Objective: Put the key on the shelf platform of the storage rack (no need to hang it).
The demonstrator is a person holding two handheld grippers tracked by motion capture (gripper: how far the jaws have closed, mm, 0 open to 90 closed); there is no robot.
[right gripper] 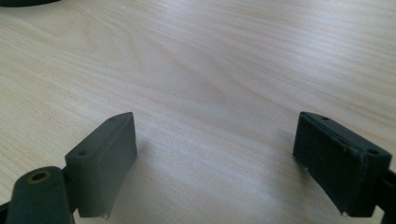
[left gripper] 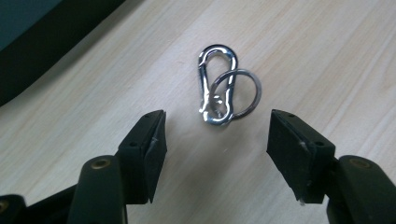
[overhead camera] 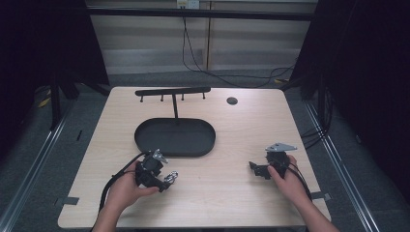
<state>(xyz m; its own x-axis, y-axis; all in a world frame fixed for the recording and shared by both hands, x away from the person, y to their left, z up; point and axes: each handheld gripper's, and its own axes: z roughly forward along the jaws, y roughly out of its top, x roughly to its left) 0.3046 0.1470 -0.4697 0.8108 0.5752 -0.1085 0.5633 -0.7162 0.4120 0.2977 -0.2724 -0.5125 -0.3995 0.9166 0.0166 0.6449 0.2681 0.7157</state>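
Carabiner (left gripper: 217,86) lies free on the table (overhead camera: 232,140) — black tray (overhead camera: 175,137) nearby.

Wooden table (overhead camera: 232,193), black tray (overhead camera: 175,137), carabiner (left gripper: 217,84)

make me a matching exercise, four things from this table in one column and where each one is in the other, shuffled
Things:
1. carabiner
2. tray
3. hook rack
4. right gripper

Places:
A. at the far edge of the table, behind the tray
B. on the wood in front of the left gripper's open jaws
C. middle of the table, black and oval
D. near the table's right edge, in a hand, nothing between its jaws

Pairs: 1-B, 2-C, 3-A, 4-D
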